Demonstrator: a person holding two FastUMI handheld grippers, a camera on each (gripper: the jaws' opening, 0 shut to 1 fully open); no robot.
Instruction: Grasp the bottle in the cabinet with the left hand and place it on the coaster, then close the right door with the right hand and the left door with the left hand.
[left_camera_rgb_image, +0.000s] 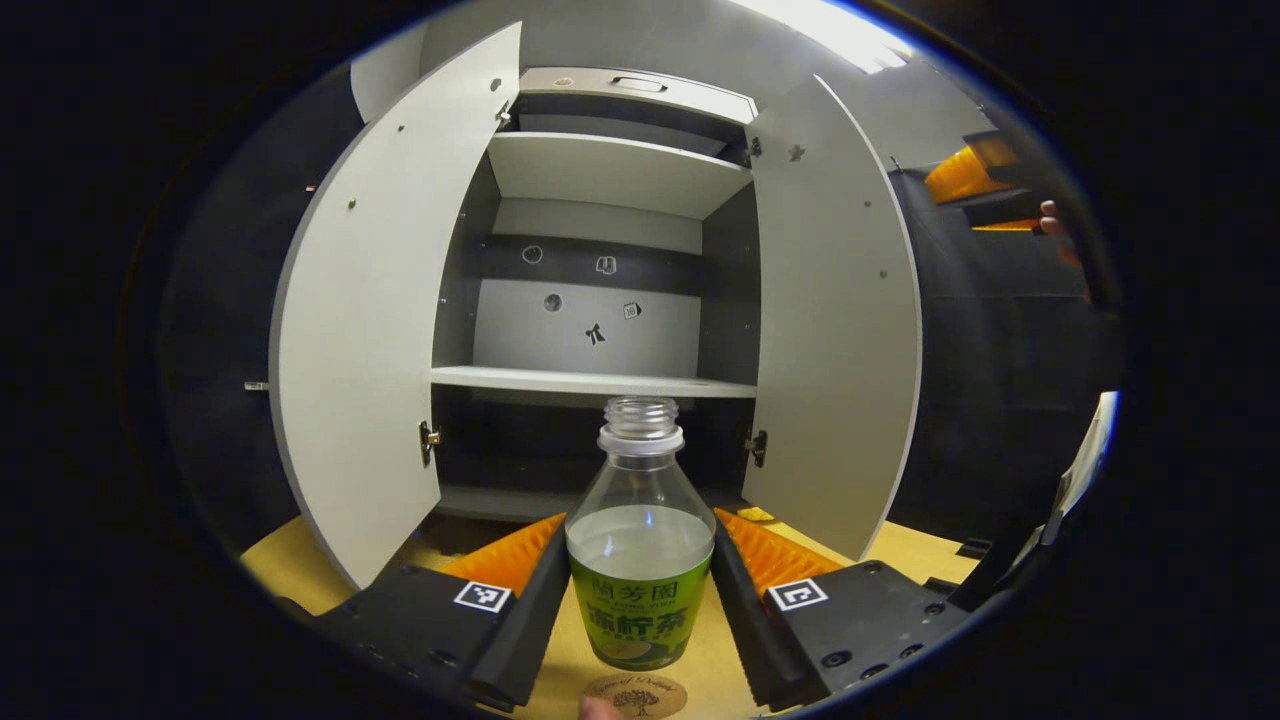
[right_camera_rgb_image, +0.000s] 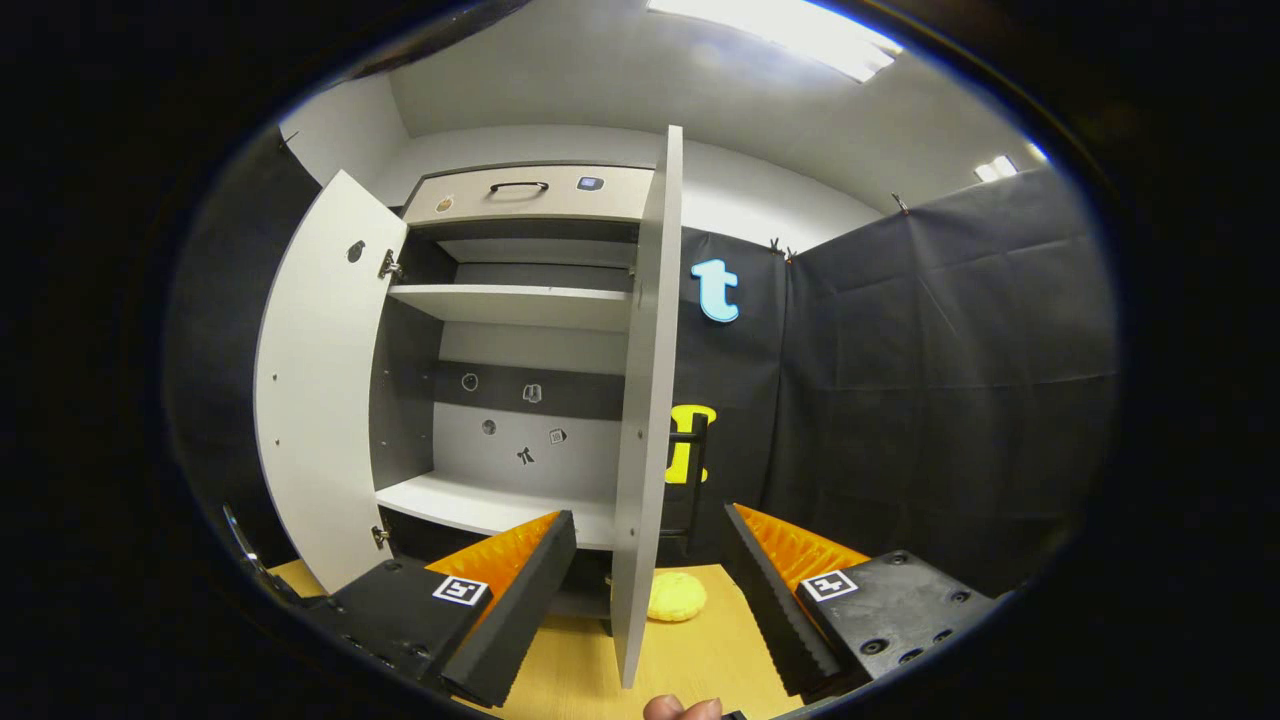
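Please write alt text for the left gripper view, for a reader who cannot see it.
The left tool holds a clear bottle with a green label between its two fingers, just above a round coaster on the wooden table. Behind it stands a grey cabinet with both doors open and bare shelves.

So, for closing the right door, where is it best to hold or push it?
Probably push the right door on its outer face near the free edge, coming from its right. It stands edge-on between the open right gripper fingers, hinges at the cabinet.
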